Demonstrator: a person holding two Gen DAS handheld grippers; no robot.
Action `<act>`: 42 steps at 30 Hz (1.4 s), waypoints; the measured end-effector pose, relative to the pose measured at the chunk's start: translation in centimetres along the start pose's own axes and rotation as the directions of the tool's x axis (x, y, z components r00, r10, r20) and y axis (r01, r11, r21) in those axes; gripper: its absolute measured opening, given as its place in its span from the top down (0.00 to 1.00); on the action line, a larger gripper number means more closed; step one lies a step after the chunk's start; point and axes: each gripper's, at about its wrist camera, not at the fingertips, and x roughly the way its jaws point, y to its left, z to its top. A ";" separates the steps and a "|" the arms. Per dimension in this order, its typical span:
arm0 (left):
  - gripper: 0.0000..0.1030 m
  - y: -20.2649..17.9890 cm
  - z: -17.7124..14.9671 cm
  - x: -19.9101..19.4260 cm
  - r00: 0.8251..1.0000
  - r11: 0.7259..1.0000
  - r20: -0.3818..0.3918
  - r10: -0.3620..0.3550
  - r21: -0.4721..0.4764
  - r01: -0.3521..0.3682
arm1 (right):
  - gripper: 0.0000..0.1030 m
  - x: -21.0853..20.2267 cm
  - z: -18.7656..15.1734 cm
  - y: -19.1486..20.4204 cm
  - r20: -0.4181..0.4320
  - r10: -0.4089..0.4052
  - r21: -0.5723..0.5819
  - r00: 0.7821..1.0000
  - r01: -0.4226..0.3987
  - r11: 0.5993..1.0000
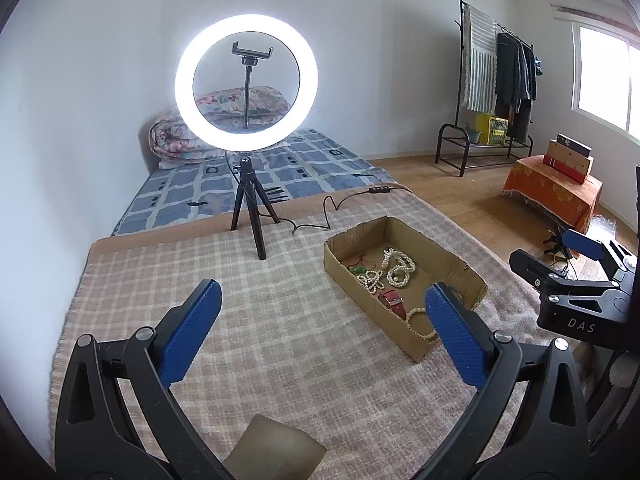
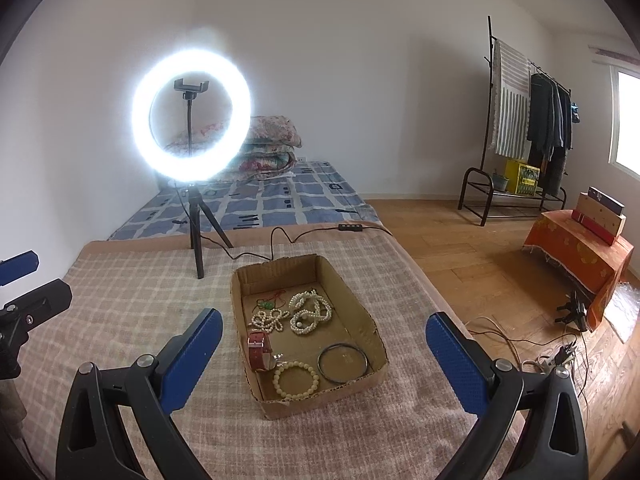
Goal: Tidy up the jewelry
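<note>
A shallow cardboard box [image 2: 360,312] sits on the checked blanket and also shows in the left wrist view [image 1: 464,268]. It holds pearl necklaces [image 2: 310,314], a green pendant on a red cord [image 2: 267,303], a red-strapped watch [image 2: 260,350], a bead bracelet [image 2: 296,380] and a dark bangle [image 2: 343,362]. My right gripper [image 2: 324,328] is open and empty, held above the box's near end. My left gripper [image 1: 322,300] is open and empty, left of the box over the blanket. The right gripper's body shows in the left wrist view [image 1: 576,276].
A lit ring light [image 2: 191,120] on a small tripod [image 2: 198,232] stands behind the box, its cable [image 2: 280,240] running right. A mattress [image 2: 256,200] lies beyond. A clothes rack [image 2: 528,120] and an orange-draped stand [image 2: 576,256] are right, with cables [image 2: 540,348] on the floor.
</note>
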 end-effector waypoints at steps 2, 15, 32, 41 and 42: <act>0.00 -0.1 -0.1 -0.1 1.000 1.000 -0.001 0.002 0.000 -0.002 | 0.00 -0.1 -0.2 -0.1 0.003 -0.006 -0.001 1.000 0.006 1.000; 0.00 -0.2 -0.3 -0.4 1.000 1.000 0.005 0.022 0.010 -0.022 | 0.00 -0.4 -0.2 0.3 0.020 -0.003 -0.010 1.000 0.004 1.000; 0.00 -0.5 0.0 -0.6 1.000 1.000 0.003 0.006 0.010 -0.006 | 0.00 -0.5 0.0 0.3 0.027 -0.006 -0.001 1.000 0.006 1.000; 0.00 -0.5 0.0 -0.6 1.000 1.000 0.004 0.007 0.012 -0.007 | 0.00 -0.5 0.1 0.3 0.028 -0.007 0.001 1.000 0.007 1.000; 0.00 -0.5 0.0 -0.6 1.000 1.000 0.004 0.007 0.012 -0.007 | 0.00 -0.5 0.0 0.2 0.028 -0.007 0.001 1.000 0.007 1.000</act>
